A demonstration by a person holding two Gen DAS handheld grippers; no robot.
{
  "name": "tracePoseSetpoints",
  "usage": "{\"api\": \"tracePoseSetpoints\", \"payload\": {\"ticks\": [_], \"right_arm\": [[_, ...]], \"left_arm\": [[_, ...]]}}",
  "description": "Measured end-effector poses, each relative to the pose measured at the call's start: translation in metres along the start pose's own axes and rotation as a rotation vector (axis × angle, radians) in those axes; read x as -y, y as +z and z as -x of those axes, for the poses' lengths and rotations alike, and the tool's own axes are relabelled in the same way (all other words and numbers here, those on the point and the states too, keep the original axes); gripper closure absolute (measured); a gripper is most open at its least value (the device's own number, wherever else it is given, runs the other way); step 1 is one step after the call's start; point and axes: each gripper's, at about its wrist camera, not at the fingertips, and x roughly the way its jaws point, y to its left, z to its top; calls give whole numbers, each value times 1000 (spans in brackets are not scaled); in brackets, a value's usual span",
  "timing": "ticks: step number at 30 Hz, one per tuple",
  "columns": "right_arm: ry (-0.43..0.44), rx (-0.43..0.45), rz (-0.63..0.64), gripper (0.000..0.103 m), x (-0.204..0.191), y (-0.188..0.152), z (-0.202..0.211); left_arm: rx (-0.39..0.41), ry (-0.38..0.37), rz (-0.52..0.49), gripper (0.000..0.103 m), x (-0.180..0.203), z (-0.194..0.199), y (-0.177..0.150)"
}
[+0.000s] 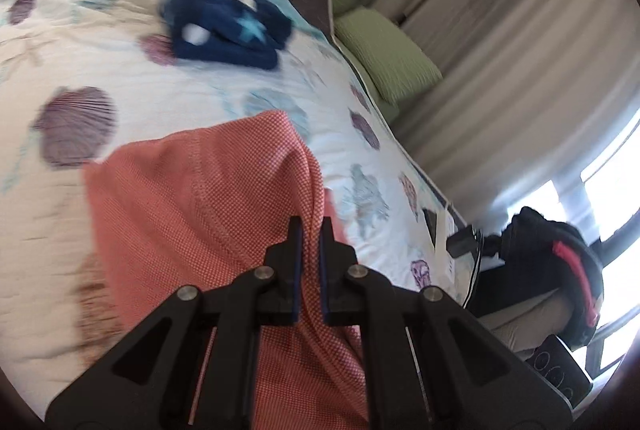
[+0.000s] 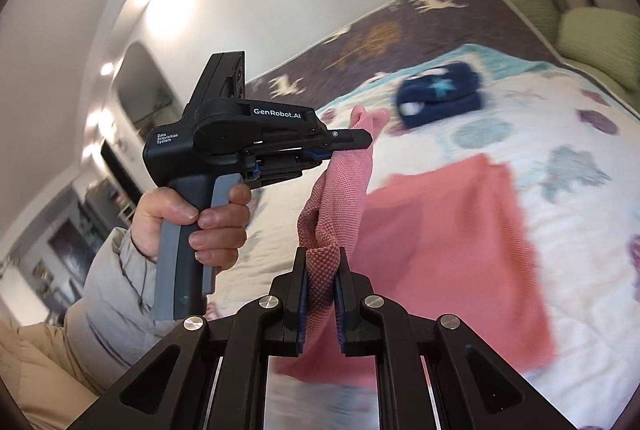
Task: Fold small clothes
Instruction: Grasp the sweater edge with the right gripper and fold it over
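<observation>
your left gripper (image 2: 362,141) is clamped on one pinch of the pink garment (image 2: 452,230), held up off the quilt (image 2: 580,230). your right gripper (image 2: 322,262) is clamped on the neighbouring pinch, nearer you and lower. the held edge runs between them, away from you, and the rest drapes rightward onto the bed; the folded navy piece (image 2: 438,96) lies beyond.

A big bed (image 1: 120,42) with a shell blanket lies ahead. Green pillows (image 1: 384,58), grey curtains (image 1: 520,50) and a bright window (image 1: 616,170) sit right.
</observation>
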Motion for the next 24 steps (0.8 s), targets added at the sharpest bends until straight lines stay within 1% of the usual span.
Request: {"api": "tracePoseSetpoints", "payload": {"ticks": [2, 5, 8, 10, 12, 14, 18, 20, 22, 24], "right_arm": [[-32, 15, -40, 93, 19, -4, 13], [-74, 23, -103, 93, 48, -8, 26], [-96, 11, -165, 93, 74, -15, 32], [-114, 1, -188, 93, 85, -21, 34], [-119, -15, -210, 93, 94, -25, 32], [-119, -30, -219, 93, 100, -27, 29], [-146, -52, -192, 90, 102, -31, 27], [-177, -56, -183, 89, 102, -36, 33], [-194, -57, -193, 89, 110, -38, 38], [-216, -55, -204, 88, 115, -40, 45]], "left_arm": [[-37, 1, -25, 95, 15, -22, -1], [-98, 34, -70, 95, 34, -57, -6], [-141, 59, -92, 95, 42, -81, -14], [-160, 87, -106, 94, 47, -95, -18], [-173, 100, -117, 93, 50, -104, -21], [-166, 82, -114, 87, 51, -103, -23], [-137, 21, -119, 85, 59, -88, -20], [-114, 26, -138, 75, 62, -76, -21], [-89, 31, -151, 71, 62, -63, -24], [-70, 37, -161, 70, 57, -47, -29]]}}
